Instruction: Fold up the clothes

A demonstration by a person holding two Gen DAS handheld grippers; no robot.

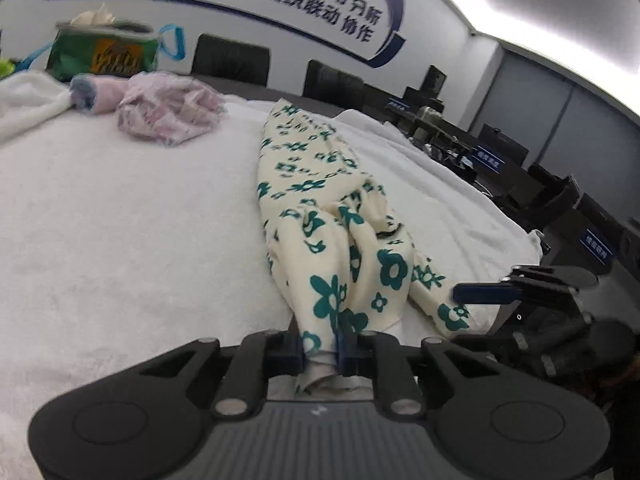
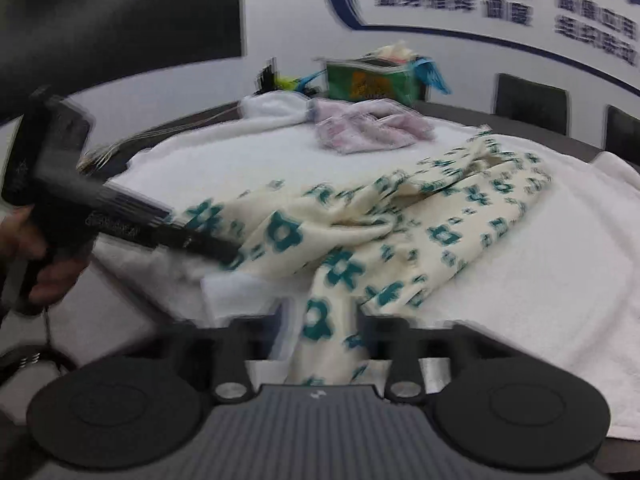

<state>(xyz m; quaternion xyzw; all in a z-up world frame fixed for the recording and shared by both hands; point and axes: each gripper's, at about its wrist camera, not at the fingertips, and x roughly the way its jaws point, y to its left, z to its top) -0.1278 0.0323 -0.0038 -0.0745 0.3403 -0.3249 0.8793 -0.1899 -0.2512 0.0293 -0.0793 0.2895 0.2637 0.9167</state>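
Fingers of your left gripper [image 1: 321, 350] pinch a bunched edge of the cream garment with teal flowers [image 1: 320, 184], which stretches away across the white towel-covered table [image 1: 120, 208]. Your right gripper [image 2: 322, 336] likewise clamps a fold of the same cloth near the table's front edge; that view is motion-blurred. Farther back lie a crumpled pink garment [image 1: 168, 110] and, behind it, a green bag [image 1: 106, 54].

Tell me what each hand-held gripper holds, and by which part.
Both hold the floral garment. The left hand-held gripper pinches a bunched end of it; the right hand-held gripper is closed on another bunched part near the table edge.
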